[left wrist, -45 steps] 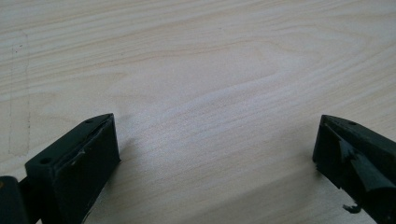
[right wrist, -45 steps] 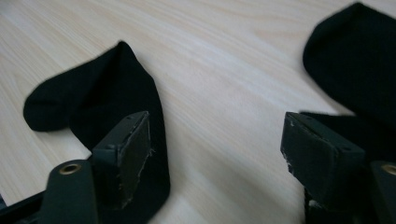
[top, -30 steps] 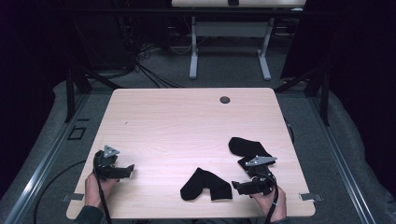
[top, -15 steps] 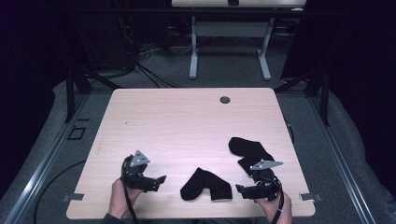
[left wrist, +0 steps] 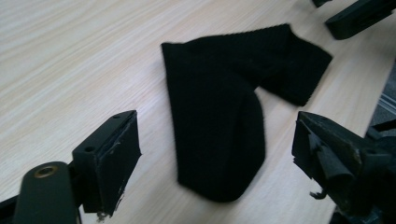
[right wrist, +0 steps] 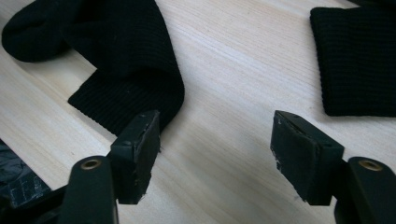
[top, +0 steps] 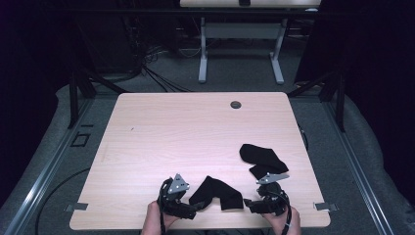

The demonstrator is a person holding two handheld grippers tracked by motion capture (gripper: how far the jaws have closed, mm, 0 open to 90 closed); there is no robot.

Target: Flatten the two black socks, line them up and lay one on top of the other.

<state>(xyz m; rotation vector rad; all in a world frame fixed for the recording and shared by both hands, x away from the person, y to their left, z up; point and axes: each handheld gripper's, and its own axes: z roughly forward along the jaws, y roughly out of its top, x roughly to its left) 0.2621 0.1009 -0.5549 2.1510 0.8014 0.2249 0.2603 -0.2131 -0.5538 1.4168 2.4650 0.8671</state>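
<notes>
From the high view, a pale wood-grain tabletop stands on grey carpet in a dim room, with a second desk's white legs and loose cables beyond its far edge. A small round grommet sits near the far edge, right of centre. One black sock lies bent near the near edge, about midway along it. A second black sock lies toward the near right corner. The left gripper is at the near edge, just beside the first sock's left end; the right gripper is at the near edge, just right of that sock and below the second one. Hands hold both from below.

In the left gripper view, the jaws stand spread wide with the bent sock lying flat between them on the bare wood, touching neither as far as the angle lets me judge.

In the right gripper view, the jaws are likewise wide apart. The cuff of the near sock lies just beside the left jaw, and the second sock's end is at the upper right, bare wood between them.
</notes>
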